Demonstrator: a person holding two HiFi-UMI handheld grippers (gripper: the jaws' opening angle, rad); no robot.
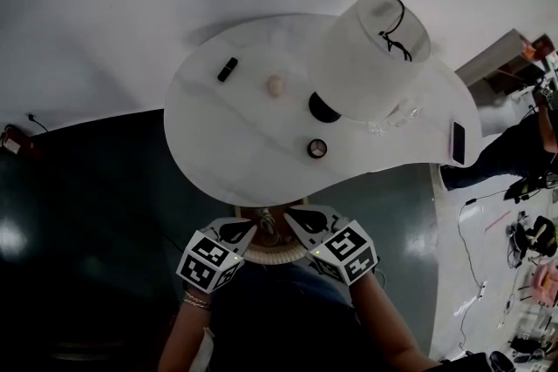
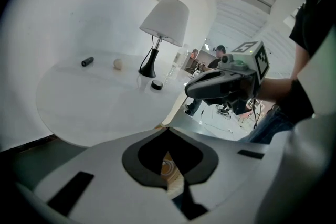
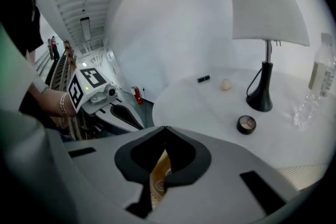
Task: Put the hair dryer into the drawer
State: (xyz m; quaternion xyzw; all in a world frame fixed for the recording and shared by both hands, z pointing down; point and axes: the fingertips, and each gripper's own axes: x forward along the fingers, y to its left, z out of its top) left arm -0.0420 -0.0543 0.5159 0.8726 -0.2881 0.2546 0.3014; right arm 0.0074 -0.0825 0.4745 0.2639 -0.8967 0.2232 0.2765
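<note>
Hair dryer could not be made out in any view; left claw (image 2: 167, 131) and right claw (image 3: 166, 129) were both pressed together, pinching nothing, side by side near the white table's (image 1: 227, 144) edge, lamp (image 1: 375, 57) and open compact (image 1: 316, 148) beyond

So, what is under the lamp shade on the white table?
The lamp's black base and thin stem show beneath the lamp shade. From the head view the shade covers the stem and part of the base.
</note>
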